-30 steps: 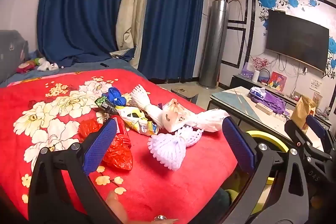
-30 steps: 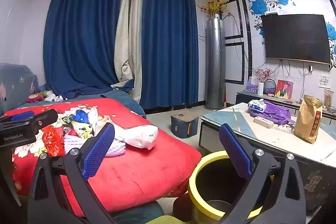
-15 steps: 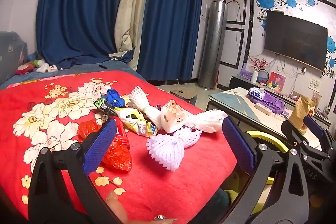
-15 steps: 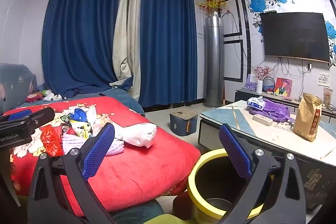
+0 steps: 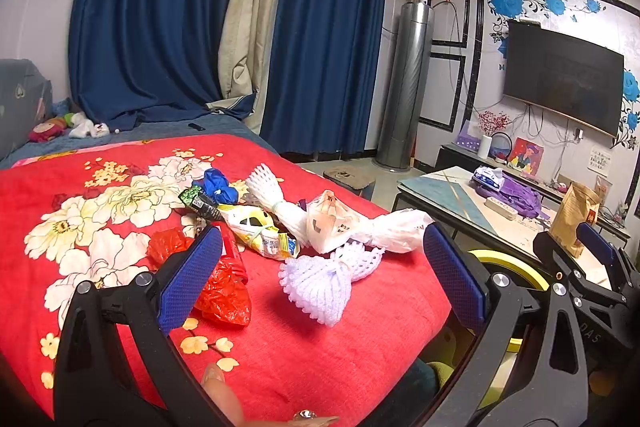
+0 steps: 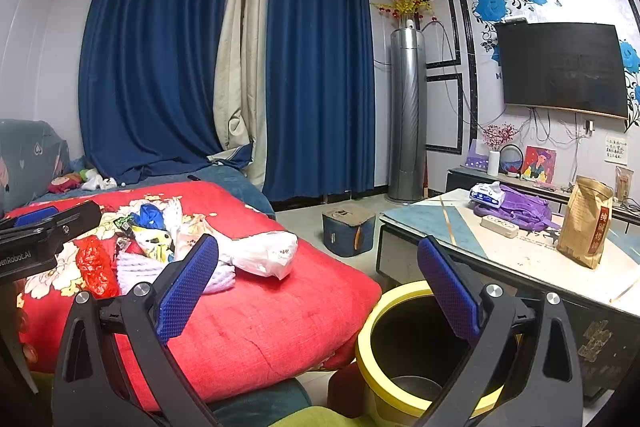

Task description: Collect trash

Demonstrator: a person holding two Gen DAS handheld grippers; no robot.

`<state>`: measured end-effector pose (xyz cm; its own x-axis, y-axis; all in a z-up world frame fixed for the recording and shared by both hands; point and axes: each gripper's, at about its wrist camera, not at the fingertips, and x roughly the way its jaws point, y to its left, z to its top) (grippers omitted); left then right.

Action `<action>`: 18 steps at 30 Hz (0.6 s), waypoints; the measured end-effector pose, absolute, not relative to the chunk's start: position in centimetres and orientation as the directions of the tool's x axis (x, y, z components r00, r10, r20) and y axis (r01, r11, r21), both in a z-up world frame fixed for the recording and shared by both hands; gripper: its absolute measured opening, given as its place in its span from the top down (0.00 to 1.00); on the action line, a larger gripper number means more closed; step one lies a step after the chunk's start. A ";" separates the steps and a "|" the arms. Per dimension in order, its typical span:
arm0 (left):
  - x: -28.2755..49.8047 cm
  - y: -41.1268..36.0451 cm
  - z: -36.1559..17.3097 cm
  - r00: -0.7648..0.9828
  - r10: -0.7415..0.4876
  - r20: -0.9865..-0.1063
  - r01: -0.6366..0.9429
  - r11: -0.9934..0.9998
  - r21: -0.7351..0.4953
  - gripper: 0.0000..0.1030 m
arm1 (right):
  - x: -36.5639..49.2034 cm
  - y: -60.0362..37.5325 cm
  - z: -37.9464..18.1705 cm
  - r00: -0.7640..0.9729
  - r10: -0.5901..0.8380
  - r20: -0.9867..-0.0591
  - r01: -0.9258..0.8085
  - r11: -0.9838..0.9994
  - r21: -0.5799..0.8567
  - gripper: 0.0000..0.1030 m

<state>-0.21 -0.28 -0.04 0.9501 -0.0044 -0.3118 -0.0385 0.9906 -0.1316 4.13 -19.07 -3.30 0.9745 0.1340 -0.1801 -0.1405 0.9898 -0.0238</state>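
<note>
Both claws are spread wide and hold nothing. The left claw (image 5: 320, 279) hangs over the red flowered blanket (image 5: 120, 227) on the bed, its two blue pads framing the heap of trash. The right claw (image 6: 316, 287) sits off the bed's edge, above the one yellow-rimmed bin (image 6: 384, 311) on the floor between bed and desk (image 6: 520, 255).

The trash lies together on the blanket near the bed's right edge, well short of the bin. Counted from the left wrist view: two foam fruit nets, one lavender (image 5: 320, 283) nearest the claw and one white (image 5: 272, 195) behind it; two white plastic bags, one knotted (image 5: 332, 223) and one lying long (image 5: 396, 231) toward the edge; one red plastic bag (image 5: 220, 287) beside the left pad; one yellow snack wrapper (image 5: 260, 231); one dark wrapper (image 5: 200, 203); one blue crumpled piece (image 5: 216, 183).

On the desk stand one brown paper bag (image 6: 584, 227), one purple bundle (image 6: 520, 211) and one white power strip (image 6: 500, 225).
</note>
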 end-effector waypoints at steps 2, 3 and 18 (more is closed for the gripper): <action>-0.2 -0.3 0.0 0.950 -0.005 -0.311 -0.038 0.991 -0.131 0.10 | 4.1 -19.0 -3.3 0.975 0.132 -0.180 -0.139 0.990 -0.025 0.06; -0.2 -0.3 0.0 0.950 -0.005 -0.312 -0.038 0.991 -0.132 0.10 | 4.1 -19.0 -3.3 0.975 0.132 -0.180 -0.139 0.990 -0.024 0.06; -0.2 -0.3 0.0 0.951 -0.005 -0.311 -0.038 0.990 -0.132 0.10 | 4.2 -19.0 -3.4 0.974 0.129 -0.184 -0.136 0.990 -0.025 0.06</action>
